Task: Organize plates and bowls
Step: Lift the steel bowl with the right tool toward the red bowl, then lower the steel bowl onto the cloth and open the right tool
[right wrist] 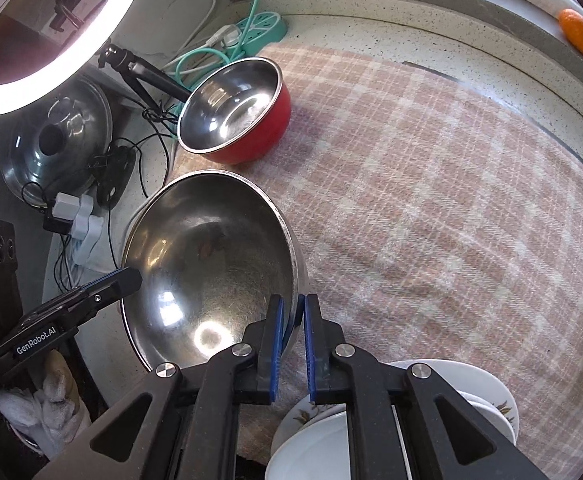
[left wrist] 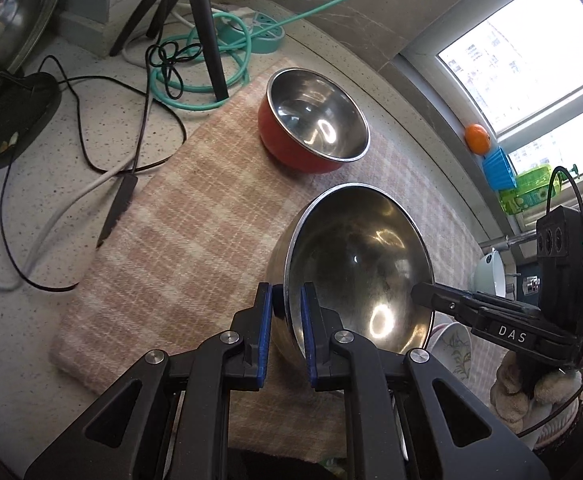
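A large steel bowl [left wrist: 359, 264] is held tilted above the checked cloth [left wrist: 195, 216]. My left gripper [left wrist: 285, 304] is shut on its near rim, one blue pad inside and one outside. My right gripper [right wrist: 292, 312] is shut on the opposite rim of the same steel bowl [right wrist: 207, 264]. A smaller red bowl with a steel inside [left wrist: 311, 120] stands upright on the cloth beyond it; it also shows in the right wrist view [right wrist: 235, 108]. White floral plates [right wrist: 323, 428] lie stacked under my right gripper.
A black tripod [left wrist: 203, 20], a teal cable coil [left wrist: 207, 64] and a power strip sit at the cloth's far end. Black cables [left wrist: 91, 128] lie on the speckled counter to the left. A pot lid [right wrist: 59, 140] and ring light [right wrist: 51, 24] stand left. An orange [right wrist: 579, 32] rests on the sill.
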